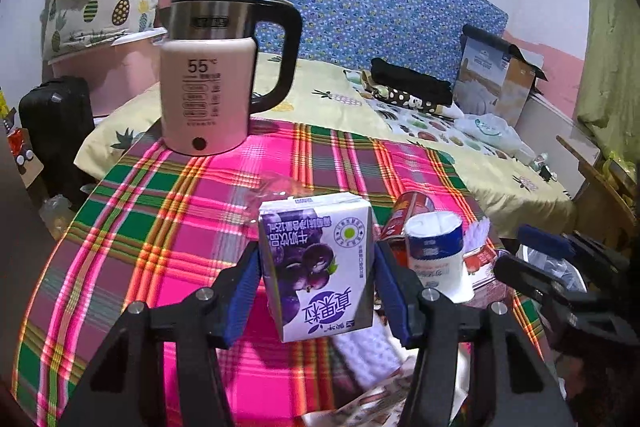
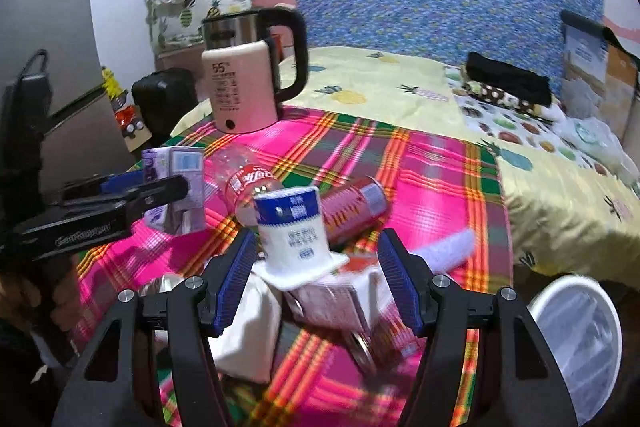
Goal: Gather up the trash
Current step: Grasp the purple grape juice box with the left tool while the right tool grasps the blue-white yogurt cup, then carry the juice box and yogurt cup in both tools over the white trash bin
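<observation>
Item: purple milk carton [image 1: 320, 263], sitting at 6 o'clock on the plaid cloth [image 1: 160, 227], with the left gripper [image 1: 316, 291] pinching it between its blue pads. Right gripper [image 2: 316, 283] is hanging spread around the overturned yogurt cup [image 2: 294, 231], not gripping. Outstanding: cup, cola bottle [image 2: 248, 183], red can [image 2: 352, 207] and wrappers are waiting; the white bin [image 2: 576, 343] at 4 o'clock is looking mostly unfilled.

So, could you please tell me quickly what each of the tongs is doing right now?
Left tongs: shut on the purple milk carton.
Right tongs: open, holding nothing.
</observation>
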